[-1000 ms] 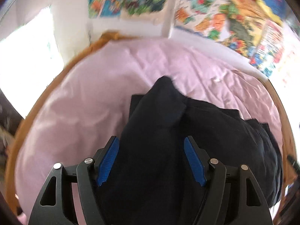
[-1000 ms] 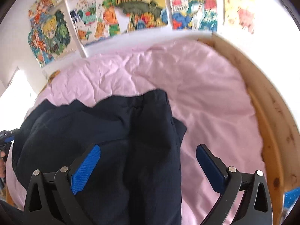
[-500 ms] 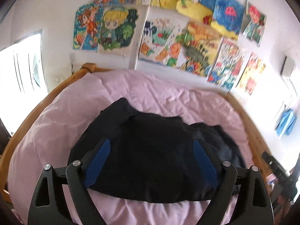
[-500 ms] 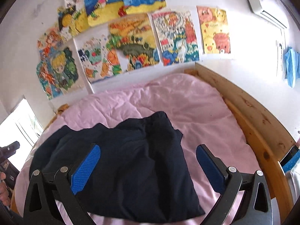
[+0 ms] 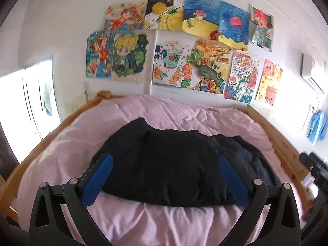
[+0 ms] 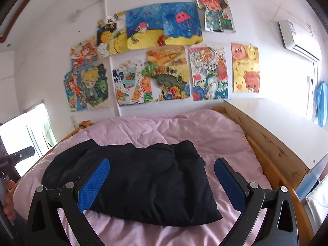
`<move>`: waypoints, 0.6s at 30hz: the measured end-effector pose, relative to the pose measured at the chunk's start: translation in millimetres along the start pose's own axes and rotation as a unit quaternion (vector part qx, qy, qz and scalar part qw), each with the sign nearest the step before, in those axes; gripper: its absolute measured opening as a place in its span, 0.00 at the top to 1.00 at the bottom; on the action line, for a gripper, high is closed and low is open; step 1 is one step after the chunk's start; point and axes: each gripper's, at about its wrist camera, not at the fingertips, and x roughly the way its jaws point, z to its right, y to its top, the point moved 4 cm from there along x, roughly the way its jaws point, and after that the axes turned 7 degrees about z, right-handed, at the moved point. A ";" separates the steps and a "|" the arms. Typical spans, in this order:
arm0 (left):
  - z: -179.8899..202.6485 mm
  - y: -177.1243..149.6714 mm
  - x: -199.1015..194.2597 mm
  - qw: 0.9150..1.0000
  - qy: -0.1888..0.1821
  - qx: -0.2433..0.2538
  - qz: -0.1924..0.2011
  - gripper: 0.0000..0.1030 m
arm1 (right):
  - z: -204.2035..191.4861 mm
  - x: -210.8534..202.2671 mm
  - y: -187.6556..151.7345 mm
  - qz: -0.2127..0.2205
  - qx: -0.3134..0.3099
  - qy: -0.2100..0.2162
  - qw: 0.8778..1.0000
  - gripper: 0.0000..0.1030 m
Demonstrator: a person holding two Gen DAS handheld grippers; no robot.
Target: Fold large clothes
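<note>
i'm holding my left gripper (image 5: 165, 171) above the near part of the bed, jaws opening and spread wide, nothing clamped, blue pads (image 5: 98, 181) clear of fabric. the dark folded garment (image 5: 176, 164) is lying flat on the pink duvet (image 5: 164, 223), ahead of and below the fingers, apart from them; in the left wrist view it's showing through the gap between the two pads, its near edge just beyond the fingertips, and its right end running on behind the right finger toward the wooden bed frame (image 5: 287, 153).

i'm holding my right gripper (image 6: 162, 176) the same way, jaws standing wide apart, empty. in the right wrist view the dark folded garment (image 6: 143, 176) is sitting left of centre, passing behind the left pad, its right edge stopping short of the right pad (image 6: 229, 183), bare pink duvet (image 6: 231, 143) lying between them. the garment is resting in a rough rectangle, lumpy on top, not touching either gripper.

children's drawings (image 6: 164, 61) are hanging on the wall behind the bed. a hand (image 6: 9, 203) is showing at the left edge of the right wrist view, gripping a dark handle.
</note>
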 end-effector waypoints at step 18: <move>-8.2 -55.8 -53.5 0.999 0.020 0.026 0.010 0.01 | -25.3 -53.5 -43.1 -0.014 -0.002 -0.002 1.000 0.00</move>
